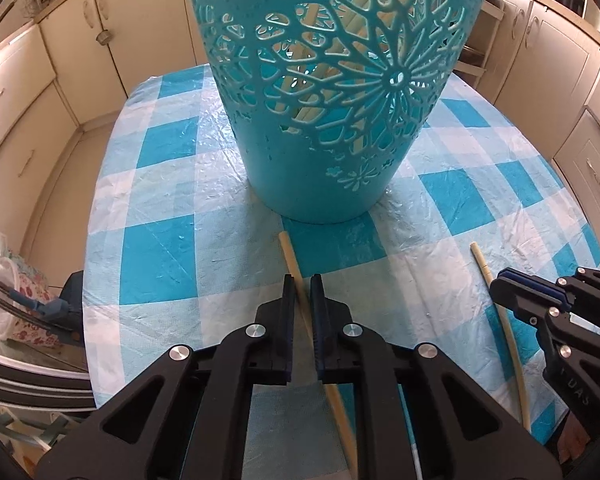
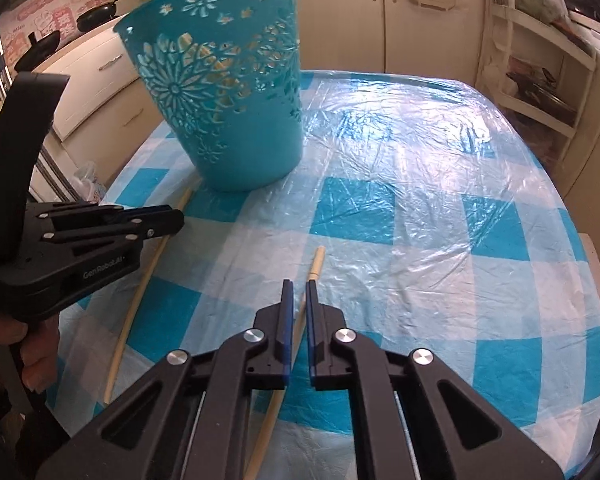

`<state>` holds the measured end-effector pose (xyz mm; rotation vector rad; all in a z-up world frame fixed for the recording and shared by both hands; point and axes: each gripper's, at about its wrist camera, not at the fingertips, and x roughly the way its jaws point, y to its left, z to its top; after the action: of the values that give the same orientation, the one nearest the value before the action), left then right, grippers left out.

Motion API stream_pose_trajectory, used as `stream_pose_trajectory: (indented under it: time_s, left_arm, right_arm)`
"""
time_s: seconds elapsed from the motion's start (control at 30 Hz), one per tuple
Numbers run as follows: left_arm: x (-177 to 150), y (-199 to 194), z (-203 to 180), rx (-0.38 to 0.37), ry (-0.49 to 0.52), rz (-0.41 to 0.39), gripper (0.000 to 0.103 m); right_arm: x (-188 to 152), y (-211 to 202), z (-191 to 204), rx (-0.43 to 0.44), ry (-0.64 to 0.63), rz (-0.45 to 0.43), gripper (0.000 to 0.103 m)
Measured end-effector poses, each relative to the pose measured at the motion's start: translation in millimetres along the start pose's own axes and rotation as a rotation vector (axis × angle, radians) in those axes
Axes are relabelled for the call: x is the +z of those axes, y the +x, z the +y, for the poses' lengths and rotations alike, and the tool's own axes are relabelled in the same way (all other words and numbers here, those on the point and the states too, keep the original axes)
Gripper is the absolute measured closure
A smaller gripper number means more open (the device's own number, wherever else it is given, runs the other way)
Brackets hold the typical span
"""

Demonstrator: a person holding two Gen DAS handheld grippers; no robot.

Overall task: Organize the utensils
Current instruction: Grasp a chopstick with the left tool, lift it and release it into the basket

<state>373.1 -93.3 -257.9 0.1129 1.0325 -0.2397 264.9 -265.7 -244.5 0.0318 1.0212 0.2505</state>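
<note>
L wrist view: teal cut-out basket (image 1: 332, 92) stands at 12 o'clock on the blue-check table (image 1: 160, 248), w/ pale sticks upright inside, seen thru the holes. Left gripper (image 1: 301, 292) is clamped on a chopstick (image 1: 290, 252) whose tip points toward the basket foot. At 3 o'clock the right gripper (image 1: 508, 284) sits over a second chopstick (image 1: 485, 266).

R wrist view: basket (image 2: 236, 92) at 11 o'clock. Right gripper (image 2: 298, 296) nearly closed around the second chopstick (image 2: 315, 266), prob. gripping it. Left gripper (image 2: 172, 218) at 9 o'clock on its chopstick (image 2: 140, 284).
</note>
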Motion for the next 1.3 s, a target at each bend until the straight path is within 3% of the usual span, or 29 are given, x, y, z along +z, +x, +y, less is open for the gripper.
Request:
stream_pose_trajectory:
  time_s: [0.3, 0.63, 0.9, 1.03, 1.3]
  left_arm:
    - [-5.7, -2.7, -2.7, 0.007, 0.033, -0.027, 0.098]
    - [-16.6, -69.8, 31.2, -0.203, -0.075, -0.160, 0.098]
    - [27.4, -168.1, 43.2, -0.316, -0.106, -0.421, 0.098]
    - [62.6, -196.6, 42.7, -0.294, -0.119, -0.574, 0.098]
    - [133.2, -194.5, 42.6, -0.210, -0.226, -0.776, 0.098]
  right_arm:
    - [-4.6, 3.1, 6.6, -0.048, -0.034, -0.030, 0.093]
    - [-6.9, 2.4, 9.1, -0.067, -0.039, -0.047, 0.093]
    - [-8.6, 1.5, 14.8, -0.083, -0.050, -0.049, 0.093]
    - [-8.9, 1.3, 16.5, -0.085, -0.051, -0.049, 0.093]
    - [-9.3, 1.2, 18.7, -0.080, -0.057, -0.050, 0.089]
